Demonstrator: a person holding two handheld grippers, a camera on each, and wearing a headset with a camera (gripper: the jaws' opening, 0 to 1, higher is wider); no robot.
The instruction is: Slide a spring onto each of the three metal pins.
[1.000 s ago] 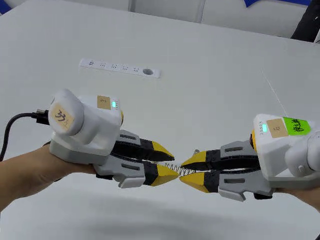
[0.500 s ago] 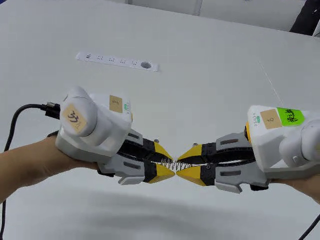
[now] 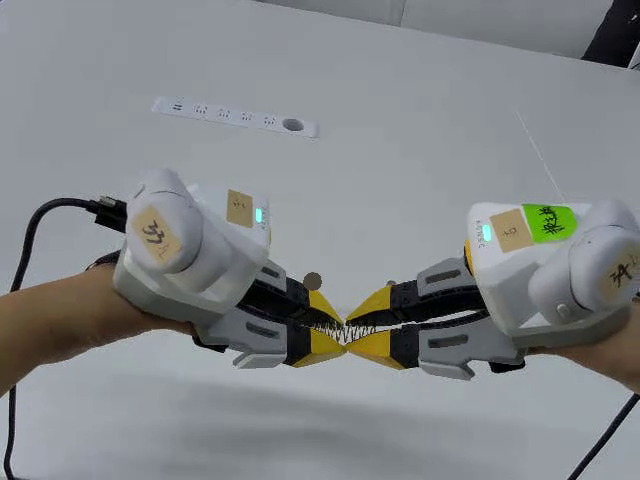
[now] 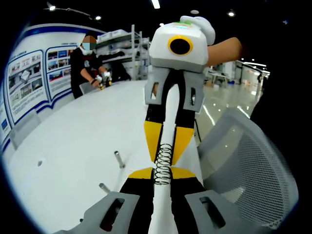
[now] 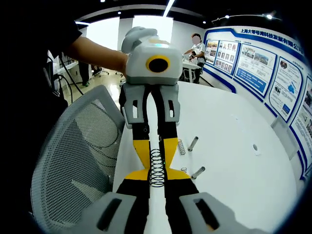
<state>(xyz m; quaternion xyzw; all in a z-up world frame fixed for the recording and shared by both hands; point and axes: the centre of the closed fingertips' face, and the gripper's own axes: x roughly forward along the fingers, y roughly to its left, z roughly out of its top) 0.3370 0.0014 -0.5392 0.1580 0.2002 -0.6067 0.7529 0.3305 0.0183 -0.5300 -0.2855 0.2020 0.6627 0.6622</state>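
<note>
The left gripper (image 4: 162,175) and right gripper (image 5: 156,176) meet tip to tip above the near surface (image 3: 300,420), each nearly closed on one end of the spring (image 3: 346,330). Light, bendy, slippery, I'd guess; pinch the end coils.

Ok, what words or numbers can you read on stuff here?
"33" then an unclear third mark: tan sticker on the left gripper.
Handwriting, too scrawled to read: green sticker on the right gripper.
Small tan labels atop both grippers: blurred.
Wall posters: too small to read.
</note>
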